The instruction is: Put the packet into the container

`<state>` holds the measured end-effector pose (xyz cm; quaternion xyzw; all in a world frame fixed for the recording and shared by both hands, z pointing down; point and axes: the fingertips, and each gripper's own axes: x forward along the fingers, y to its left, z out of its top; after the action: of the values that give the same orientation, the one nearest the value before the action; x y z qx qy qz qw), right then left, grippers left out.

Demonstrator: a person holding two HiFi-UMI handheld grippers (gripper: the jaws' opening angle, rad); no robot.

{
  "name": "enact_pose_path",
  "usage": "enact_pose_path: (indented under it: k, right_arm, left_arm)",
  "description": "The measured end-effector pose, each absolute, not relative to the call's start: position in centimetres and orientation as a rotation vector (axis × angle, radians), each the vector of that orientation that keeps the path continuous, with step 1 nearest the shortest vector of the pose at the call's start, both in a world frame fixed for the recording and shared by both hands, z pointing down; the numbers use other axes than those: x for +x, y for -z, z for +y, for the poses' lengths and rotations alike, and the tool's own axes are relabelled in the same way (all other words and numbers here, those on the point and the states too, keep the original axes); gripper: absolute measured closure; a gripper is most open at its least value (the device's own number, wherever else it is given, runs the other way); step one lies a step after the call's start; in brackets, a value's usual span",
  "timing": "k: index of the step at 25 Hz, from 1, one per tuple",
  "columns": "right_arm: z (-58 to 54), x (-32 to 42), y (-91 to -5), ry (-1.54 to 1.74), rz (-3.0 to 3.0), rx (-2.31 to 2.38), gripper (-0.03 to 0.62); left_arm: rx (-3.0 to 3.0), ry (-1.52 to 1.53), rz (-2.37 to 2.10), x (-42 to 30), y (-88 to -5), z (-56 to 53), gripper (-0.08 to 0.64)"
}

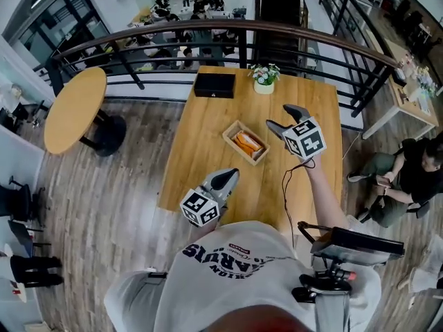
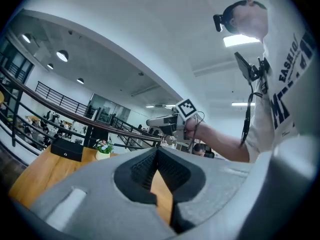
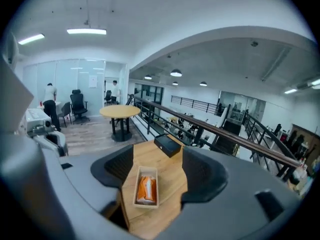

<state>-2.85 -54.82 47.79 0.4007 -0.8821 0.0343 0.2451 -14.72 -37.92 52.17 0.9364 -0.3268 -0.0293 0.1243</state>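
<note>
An orange packet lies inside a small wooden container in the middle of the wooden table. My right gripper hovers above the table, just right of the container. Its jaws are open and hold nothing. In the right gripper view, the container with the packet shows far below between the right gripper's spread jaws. My left gripper is at the table's front edge, apart from the container. Its jaws meet at the tips, with nothing in them.
A black box and a white flower pot stand at the table's far edge, by a curved railing. A round table is at the left. A person sits to the right.
</note>
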Motion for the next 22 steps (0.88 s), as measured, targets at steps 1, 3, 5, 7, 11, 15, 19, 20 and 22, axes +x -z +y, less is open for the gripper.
enact_pose_path:
  k: [1, 3, 5, 7, 11, 15, 19, 20, 22]
  right_arm:
    - [-53.5, -2.2, -47.0, -0.092, -2.454, 1.120, 0.278]
    - [-50.9, -0.9, -46.1, -0.091, -2.525, 1.173, 0.282]
    - [-48.4, 0.1, -45.9, -0.102, -2.575, 1.221, 0.291]
    - [-46.2, 0.9, -45.9, -0.117, -2.619, 1.262, 0.298]
    - [-42.8, 2.6, -46.0, -0.122, -2.659, 1.391, 0.319]
    - [-40.4, 2.9, -46.1, -0.136, -2.676, 1.461, 0.357]
    - [-39.5, 3.6, -45.6, -0.093, -2.662, 1.544, 0.491]
    - [-39.4, 3.8, -45.5, -0.076, -2.652, 1.558, 0.582]
    - [-39.3, 4.1, -45.5, -0.051, -2.615, 1.577, 0.584]
  left_arm:
    - [2.741, 0.085, -0.935, -14.2, -51.9, -38.1, 0.557]
    - [2.768, 0.082, -0.889, -13.1, -51.3, -38.6, 0.557]
    - [2.798, 0.077, -0.844, -12.1, -50.8, -39.0, 0.557]
    - [2.823, 0.071, -0.818, -11.2, -50.3, -39.2, 0.557]
    - [2.882, 0.070, -0.768, -9.9, -49.3, -40.0, 0.557]
    - [2.914, 0.084, -0.779, -10.2, -48.3, -40.1, 0.557]
    - [2.927, 0.096, -0.785, -10.7, -48.0, -40.0, 0.557]
    - [2.930, 0.095, -0.785, -10.9, -48.0, -39.9, 0.557]
    - [2.937, 0.093, -0.790, -11.1, -48.1, -39.7, 0.557]
